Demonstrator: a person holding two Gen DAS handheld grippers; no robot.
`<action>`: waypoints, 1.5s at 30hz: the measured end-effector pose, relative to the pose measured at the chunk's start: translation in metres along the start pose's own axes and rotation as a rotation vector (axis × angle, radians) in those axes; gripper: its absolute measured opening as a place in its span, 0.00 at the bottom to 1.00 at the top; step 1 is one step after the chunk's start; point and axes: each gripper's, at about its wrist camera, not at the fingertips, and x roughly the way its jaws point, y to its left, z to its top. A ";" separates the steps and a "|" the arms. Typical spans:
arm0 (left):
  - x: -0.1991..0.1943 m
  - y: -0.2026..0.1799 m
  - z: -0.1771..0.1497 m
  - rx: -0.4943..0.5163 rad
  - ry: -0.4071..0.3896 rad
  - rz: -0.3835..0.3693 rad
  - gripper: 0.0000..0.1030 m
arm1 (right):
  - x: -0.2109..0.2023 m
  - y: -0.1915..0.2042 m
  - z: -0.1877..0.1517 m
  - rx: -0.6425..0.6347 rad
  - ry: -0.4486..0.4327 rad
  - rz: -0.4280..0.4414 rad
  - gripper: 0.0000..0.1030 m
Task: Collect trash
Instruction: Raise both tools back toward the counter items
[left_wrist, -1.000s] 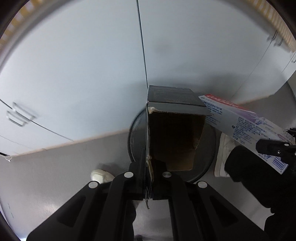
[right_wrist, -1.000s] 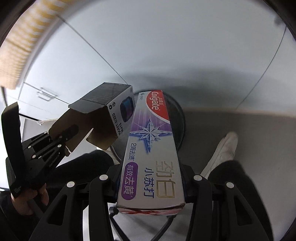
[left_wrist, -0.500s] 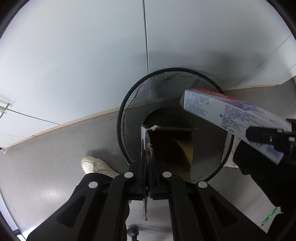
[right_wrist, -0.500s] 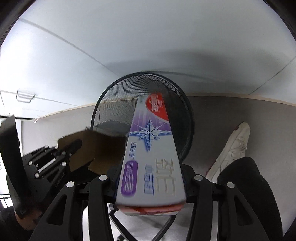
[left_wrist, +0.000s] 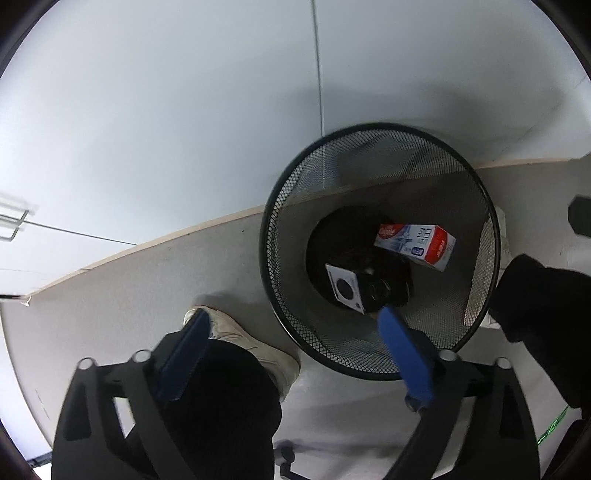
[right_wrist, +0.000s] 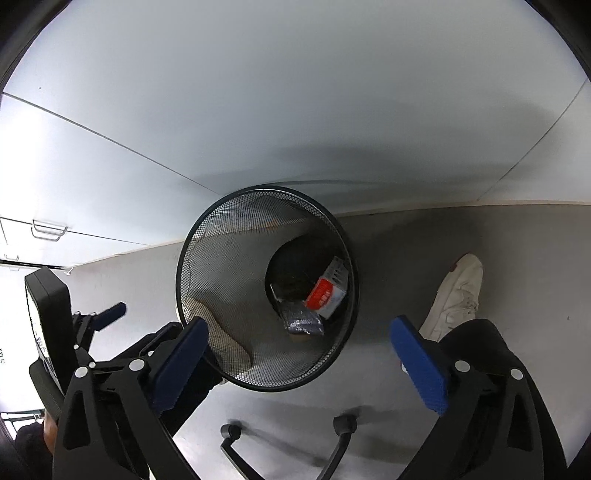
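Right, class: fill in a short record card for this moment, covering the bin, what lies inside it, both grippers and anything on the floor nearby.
Bin: black wire-mesh wastebasket, upright on grey floor beside white cabinets
Contents: toothpaste box and dark carton, both at the bottom
Left gripper: jaws opening, nothing between them
Right gripper: jaws opening, nothing between them, above the bin
Nearby: white shoe on the floor beside the bin
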 end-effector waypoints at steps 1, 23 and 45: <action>-0.004 0.002 0.000 -0.010 -0.010 -0.008 0.95 | -0.002 0.000 0.000 -0.005 0.000 -0.002 0.97; -0.179 0.016 -0.038 -0.102 -0.281 -0.011 0.96 | -0.160 0.052 -0.068 -0.154 -0.279 -0.040 0.97; -0.390 0.030 -0.114 -0.177 -0.680 0.011 0.96 | -0.369 0.081 -0.160 -0.236 -0.686 0.005 0.97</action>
